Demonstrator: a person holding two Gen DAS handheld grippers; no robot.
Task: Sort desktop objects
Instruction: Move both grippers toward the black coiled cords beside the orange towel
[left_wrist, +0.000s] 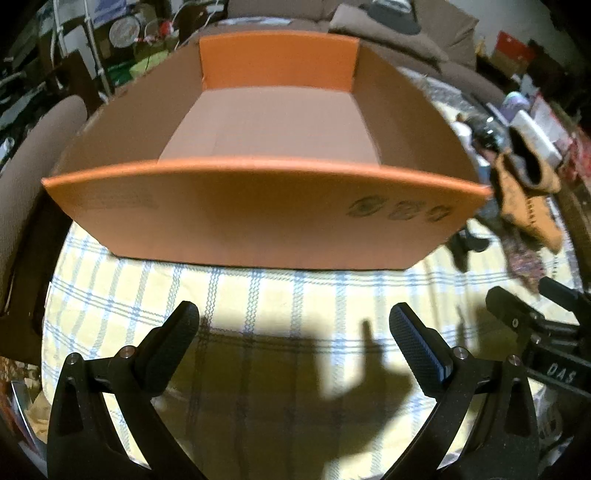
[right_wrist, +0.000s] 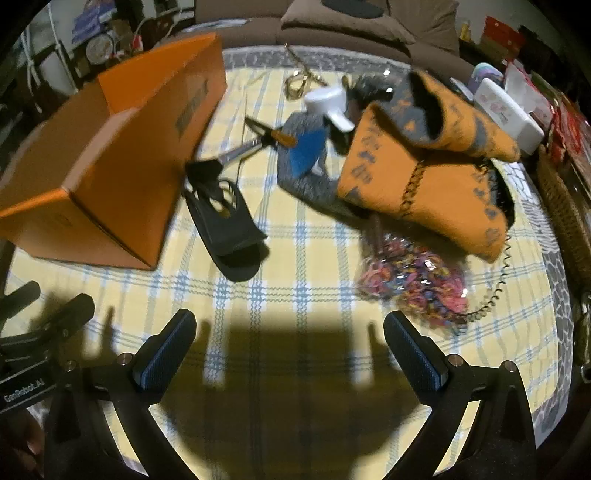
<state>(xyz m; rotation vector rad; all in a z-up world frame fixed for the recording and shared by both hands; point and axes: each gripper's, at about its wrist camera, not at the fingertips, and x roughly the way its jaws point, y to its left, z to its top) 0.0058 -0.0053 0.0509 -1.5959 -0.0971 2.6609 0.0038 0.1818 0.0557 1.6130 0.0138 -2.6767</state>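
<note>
Start of sort: both claws, left claw (left_wrist: 293, 314) and right claw (right_wrist: 290, 321), released, holding nothing; box (left_wrist: 258, 206) empty ahead of left; next, right reaches forward for the black sandal (right_wrist: 229, 229).

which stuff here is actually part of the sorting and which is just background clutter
Job: orange box, black sandal, scissors, orange bag, spray bottle, bundle of colourful bands.
Lying about: brown sofa, wicker basket.

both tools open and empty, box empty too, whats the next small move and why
Probably ease the right tool forward toward the black sandal. It is the nearest loose item, lying apart from the pile on the checked cloth beside the orange box, which has nothing in it. The left tool faces only the box.
</note>
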